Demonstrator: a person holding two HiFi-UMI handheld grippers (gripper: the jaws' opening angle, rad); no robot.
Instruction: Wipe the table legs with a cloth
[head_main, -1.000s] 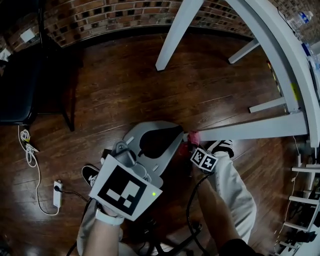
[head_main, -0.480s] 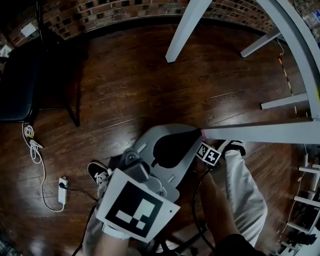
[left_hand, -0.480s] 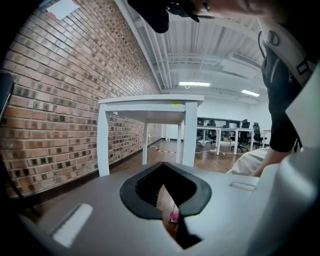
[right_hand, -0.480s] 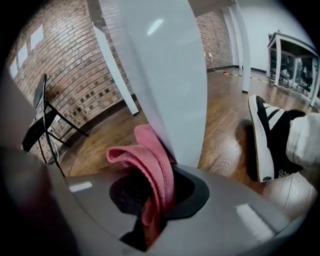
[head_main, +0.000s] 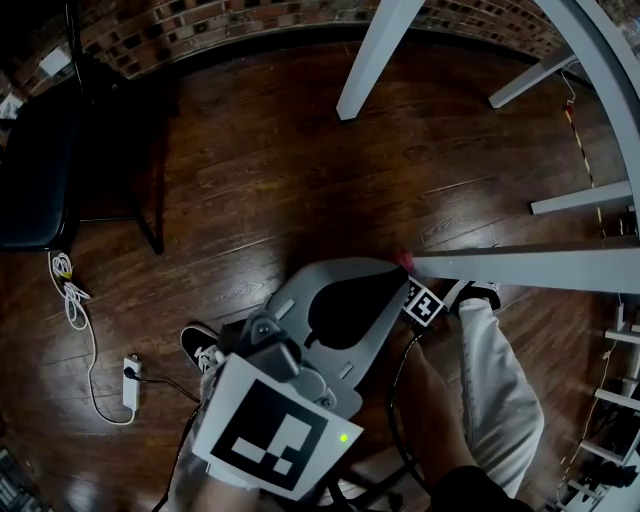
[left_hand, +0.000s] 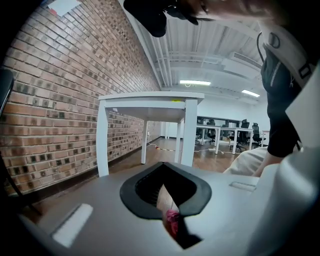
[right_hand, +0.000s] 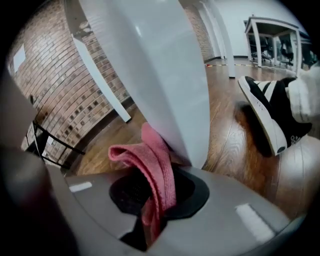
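Open wood floor left of white table leg. Pink cloth clamped in right gripper, pressed against leg near its foot. Left gripper jaws together, tips just beside cloth.

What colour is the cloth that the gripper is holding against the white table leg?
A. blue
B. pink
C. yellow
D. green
B: the cloth pinched in the right gripper is pink, and it is pressed against the white table leg.
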